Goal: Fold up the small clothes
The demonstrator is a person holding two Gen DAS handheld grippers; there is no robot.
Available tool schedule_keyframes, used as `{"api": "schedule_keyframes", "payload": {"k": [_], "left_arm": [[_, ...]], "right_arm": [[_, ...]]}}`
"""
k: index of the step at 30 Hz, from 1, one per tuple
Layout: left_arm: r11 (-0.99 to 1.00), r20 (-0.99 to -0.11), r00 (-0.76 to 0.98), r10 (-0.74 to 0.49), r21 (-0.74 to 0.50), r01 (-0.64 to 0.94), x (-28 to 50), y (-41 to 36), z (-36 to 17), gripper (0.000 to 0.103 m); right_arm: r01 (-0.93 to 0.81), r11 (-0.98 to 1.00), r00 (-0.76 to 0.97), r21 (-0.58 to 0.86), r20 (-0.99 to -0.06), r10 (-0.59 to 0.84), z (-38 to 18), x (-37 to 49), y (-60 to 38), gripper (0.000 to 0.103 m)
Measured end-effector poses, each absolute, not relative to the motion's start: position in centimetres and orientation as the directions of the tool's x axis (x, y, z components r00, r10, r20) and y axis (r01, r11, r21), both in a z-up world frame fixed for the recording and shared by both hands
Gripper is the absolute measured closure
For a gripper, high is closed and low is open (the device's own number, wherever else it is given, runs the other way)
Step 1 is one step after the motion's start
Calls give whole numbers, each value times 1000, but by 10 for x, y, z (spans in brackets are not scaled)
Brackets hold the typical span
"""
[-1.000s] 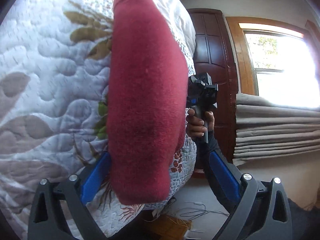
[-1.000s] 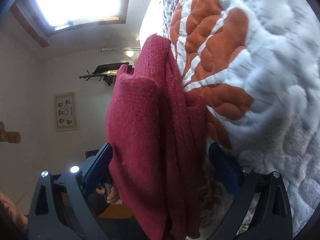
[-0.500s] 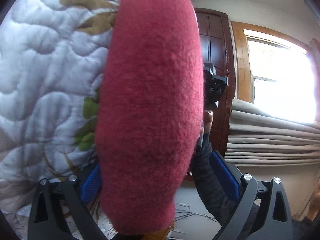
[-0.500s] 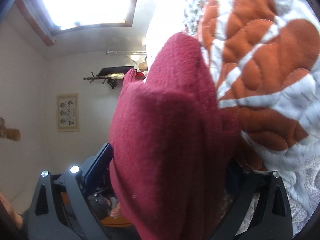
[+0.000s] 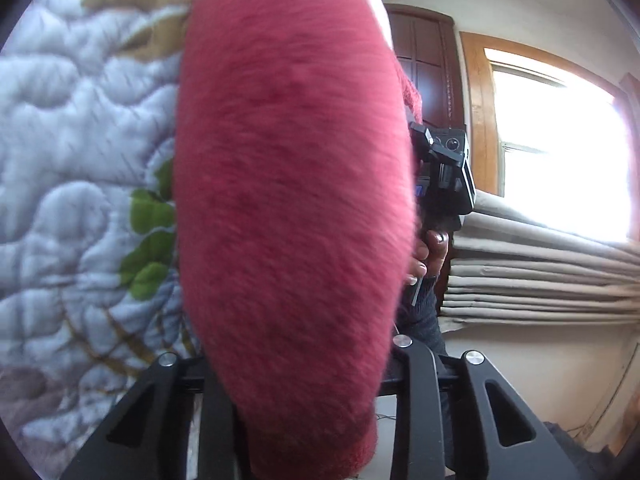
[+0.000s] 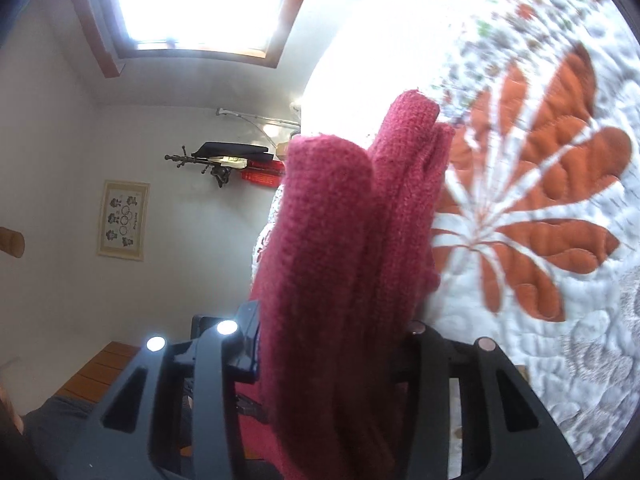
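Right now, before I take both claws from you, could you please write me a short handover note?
Left claw: shut on the red knit garment, which fills most of its view.
Right claw: shut on the same red knit garment at another spot; several layers are bunched between its fingers.
The garment is against the floral quilt; whether it rests on it is unclear.
Done: both grips taken, with some layers already doubled.
Left: probably lay it flat on the quilt, finish the fold, then release.
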State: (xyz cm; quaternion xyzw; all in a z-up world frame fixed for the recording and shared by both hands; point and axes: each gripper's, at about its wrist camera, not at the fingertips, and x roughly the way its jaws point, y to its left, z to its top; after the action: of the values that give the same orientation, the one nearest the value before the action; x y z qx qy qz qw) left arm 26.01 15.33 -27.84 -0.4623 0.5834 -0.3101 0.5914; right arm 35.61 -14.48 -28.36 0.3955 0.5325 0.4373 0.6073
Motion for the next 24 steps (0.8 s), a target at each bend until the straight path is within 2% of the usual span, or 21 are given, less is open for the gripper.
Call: {"api": "schedule_keyframes", "payload": {"k": [8, 12, 13, 15, 16, 17, 18, 19, 20, 21, 22, 23, 24], "left_arm": [[407, -419, 165, -893, -908, -103, 210, 228, -216, 73], [486, -494, 176, -852, -870, -90, 161, 282, -211, 72], [508, -518, 168, -839, -856, -98, 152, 294, -218, 69], [502, -529, 139, -837, -844, -188, 141, 319, -253, 63], [519, -553, 110, -826, -822, -235, 137, 324, -275, 52], [541, -580, 89, -810, -797, -270, 137, 325, -292, 42], [520, -564, 98, -820, -806, -283, 135, 327, -301, 40], [505, -550, 111, -828, -817, -278, 135, 326, -300, 36], [506, -546, 118, -829, -823, -258, 135, 325, -294, 30], [513, -546, 127, -828, -829, -222, 134, 324, -283, 26], [523, -552, 144, -821, -829, -199, 129, 327, -274, 16], [542, -569, 172, -804, -821, -180, 125, 330, -263, 10], [569, -594, 200, -779, -804, -171, 119, 336, -252, 10]], "right_arm": [[-229, 249, -5, 941, -257, 966, -216, 327, -64, 63], [-228, 213, -66, 950, -234, 970, -221, 299, 6, 63], [-218, 218, -83, 951, -240, 967, -230, 291, 22, 63], [-198, 291, -102, 936, -315, 944, -252, 278, 49, 56], [-157, 333, -117, 930, -352, 929, -264, 274, 62, 45], [-121, 404, -119, 907, -417, 901, -278, 273, 68, 44], [-110, 409, -108, 906, -420, 901, -280, 270, 71, 43], [-97, 419, -95, 903, -427, 899, -273, 268, 66, 38], [-95, 429, -73, 898, -436, 897, -263, 265, 61, 25], [-101, 432, -21, 896, -436, 899, -247, 263, 54, 22], [-116, 468, 22, 876, -469, 883, -232, 261, 46, 21], [-134, 512, 55, 849, -509, 859, -225, 256, 38, 23], [-158, 540, 101, 827, -531, 842, -213, 253, 32, 24]]}}
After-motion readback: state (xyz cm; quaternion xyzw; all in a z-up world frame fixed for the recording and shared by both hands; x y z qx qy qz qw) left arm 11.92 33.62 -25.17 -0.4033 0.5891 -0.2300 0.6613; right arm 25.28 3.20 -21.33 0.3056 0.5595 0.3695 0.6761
